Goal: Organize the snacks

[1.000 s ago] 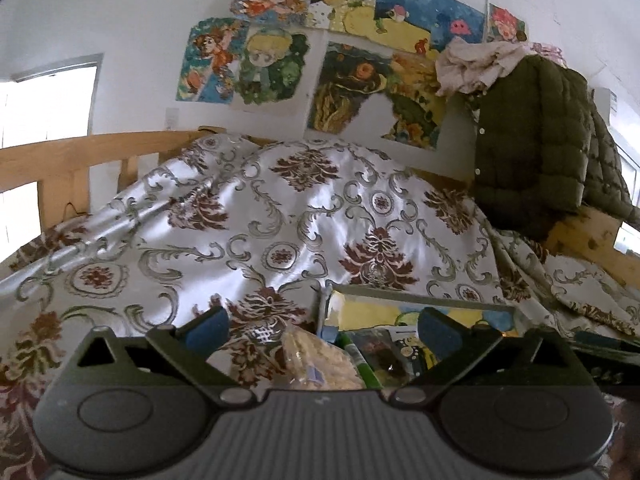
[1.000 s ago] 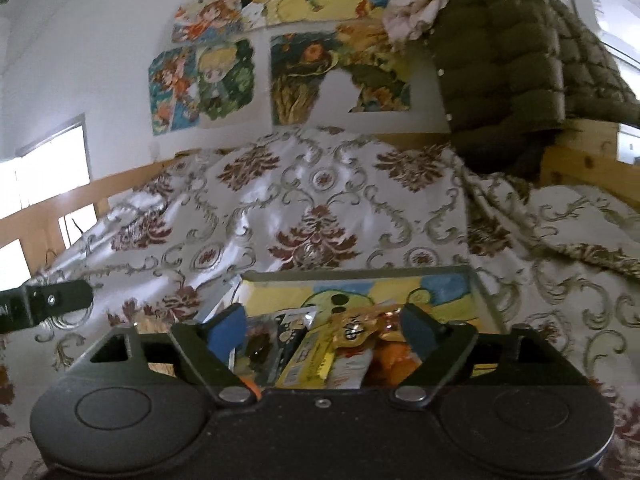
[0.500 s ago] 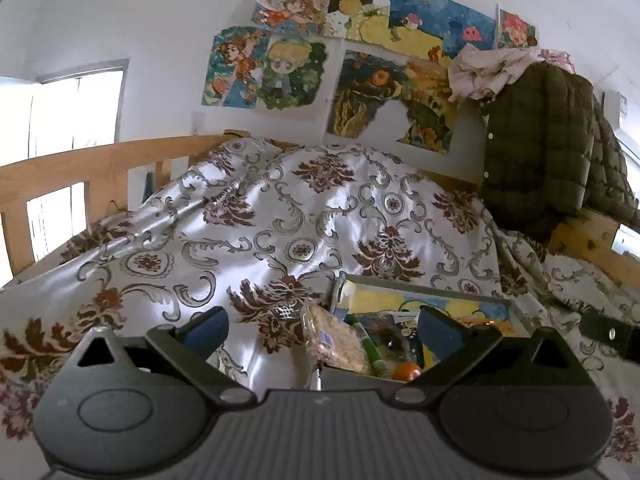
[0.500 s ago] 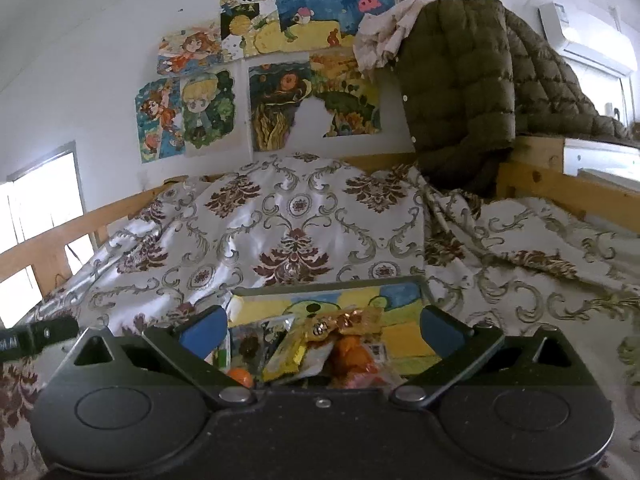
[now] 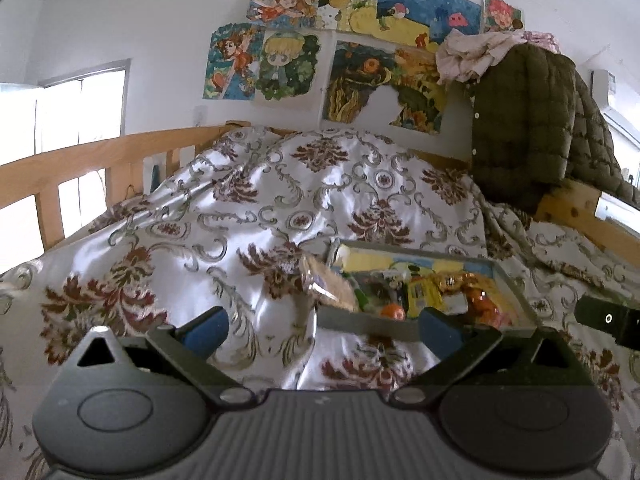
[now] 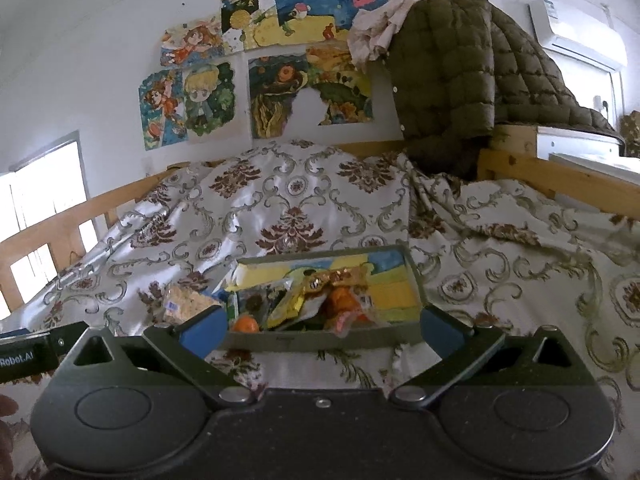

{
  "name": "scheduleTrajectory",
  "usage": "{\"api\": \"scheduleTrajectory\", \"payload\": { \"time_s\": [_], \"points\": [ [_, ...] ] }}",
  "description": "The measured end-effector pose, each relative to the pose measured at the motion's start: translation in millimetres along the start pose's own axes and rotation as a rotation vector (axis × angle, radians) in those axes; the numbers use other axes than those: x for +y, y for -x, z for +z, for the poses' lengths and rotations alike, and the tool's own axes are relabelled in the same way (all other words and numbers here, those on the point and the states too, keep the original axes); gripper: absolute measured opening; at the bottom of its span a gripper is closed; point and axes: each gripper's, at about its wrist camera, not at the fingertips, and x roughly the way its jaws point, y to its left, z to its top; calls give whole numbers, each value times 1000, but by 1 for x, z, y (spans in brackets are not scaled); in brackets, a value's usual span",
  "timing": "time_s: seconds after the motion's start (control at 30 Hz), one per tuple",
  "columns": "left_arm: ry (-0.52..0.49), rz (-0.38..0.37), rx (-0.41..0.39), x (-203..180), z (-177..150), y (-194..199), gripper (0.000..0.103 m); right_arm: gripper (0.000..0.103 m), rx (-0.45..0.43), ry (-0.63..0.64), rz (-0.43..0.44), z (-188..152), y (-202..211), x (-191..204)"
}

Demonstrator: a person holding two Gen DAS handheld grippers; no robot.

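A grey tray (image 5: 360, 320) with a colourful cartoon bottom lies on the patterned bedspread and holds several snack packets and an orange fruit (image 5: 392, 311). It also shows in the right wrist view (image 6: 320, 342), with the fruit (image 6: 245, 325) and a yellow packet (image 6: 292, 304) inside. A clear packet of beige crackers (image 5: 326, 286) leans on the tray's left rim; in the right view it (image 6: 186, 304) lies left of the tray. My left gripper (image 5: 320, 330) is open and empty, short of the tray. My right gripper (image 6: 320, 328) is open and empty, just in front of the tray.
A floral bedspread (image 5: 280, 208) covers the bed and bulges up behind the tray. A wooden bed rail (image 5: 100, 160) runs along the left. A dark green quilted jacket (image 6: 452, 80) hangs over the rail at the back right. Posters (image 5: 352, 60) cover the wall.
Both grippers have drawn back and up from the tray, so it now lies farther ahead and fully in view. Both stay open and empty.
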Motion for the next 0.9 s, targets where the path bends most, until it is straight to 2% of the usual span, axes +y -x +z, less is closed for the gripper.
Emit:
{"api": "scheduleTrajectory", "payload": {
  "time_s": [0.5,0.9],
  "points": [
    [-18,16,-1,3,-18,40,103,102,18,10,-21,-19,42,1],
    [-44,27,15,1,-24,46,103,102,70,58,-25,-31,41,10]
  ]
}}
